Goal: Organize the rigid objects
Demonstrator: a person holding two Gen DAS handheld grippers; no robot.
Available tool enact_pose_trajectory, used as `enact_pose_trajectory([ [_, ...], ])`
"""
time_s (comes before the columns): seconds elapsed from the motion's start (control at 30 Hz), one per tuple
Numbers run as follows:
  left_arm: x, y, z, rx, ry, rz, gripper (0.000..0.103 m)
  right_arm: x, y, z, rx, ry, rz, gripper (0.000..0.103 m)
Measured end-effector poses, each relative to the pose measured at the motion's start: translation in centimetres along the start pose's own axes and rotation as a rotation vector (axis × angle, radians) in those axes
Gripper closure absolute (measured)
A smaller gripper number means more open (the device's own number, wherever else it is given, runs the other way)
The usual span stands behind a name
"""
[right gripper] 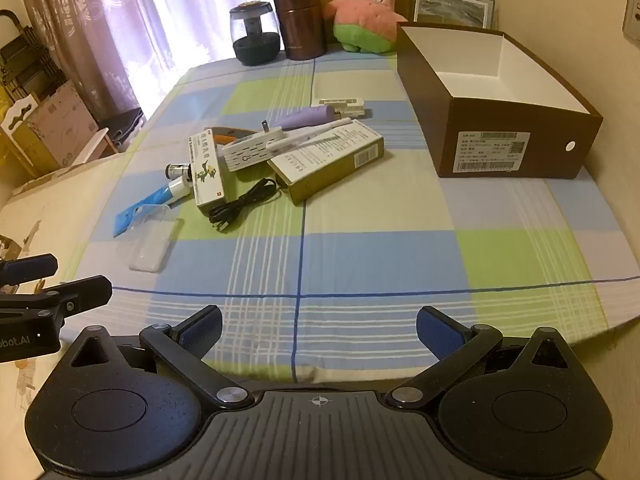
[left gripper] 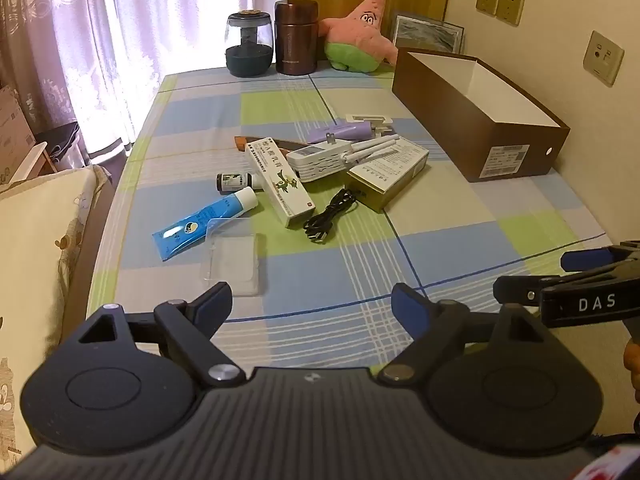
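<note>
Both our claws, left gripper [left gripper: 312,304] and right gripper [right gripper: 319,330], sit released and empty at frame bottom, so we're pre-pick. Clutter pile mid-frame, open brown box [left gripper: 516,148] upper right; next move likely needs a reach to the clear case [left gripper: 234,258], nearest. Box floor partly hidden; orange-tipped item [left gripper: 240,142] under the pile unclear.

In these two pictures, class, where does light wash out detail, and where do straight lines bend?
Left wrist view: the curtained window blows out white, glare spilling onto the tablecloth. Right wrist view: the window is likewise overexposed; fisheye bows the table edge; corners vignette black.
</note>
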State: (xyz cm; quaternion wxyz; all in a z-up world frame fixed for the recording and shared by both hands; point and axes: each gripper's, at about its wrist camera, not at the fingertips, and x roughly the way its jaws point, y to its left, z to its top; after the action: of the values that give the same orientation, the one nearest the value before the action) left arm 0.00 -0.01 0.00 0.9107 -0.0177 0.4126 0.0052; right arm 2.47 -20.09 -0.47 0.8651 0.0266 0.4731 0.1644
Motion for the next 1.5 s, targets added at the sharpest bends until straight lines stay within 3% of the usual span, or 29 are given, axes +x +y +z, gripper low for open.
enact_pose_trajectory([
  [1.5, -0.13, 0.59, -0.27, -0.010, 0.010, -0.005, 0.018, 0.83, 0.77, 0.45, -0.001, 0.002, -0.002, 0.002],
])
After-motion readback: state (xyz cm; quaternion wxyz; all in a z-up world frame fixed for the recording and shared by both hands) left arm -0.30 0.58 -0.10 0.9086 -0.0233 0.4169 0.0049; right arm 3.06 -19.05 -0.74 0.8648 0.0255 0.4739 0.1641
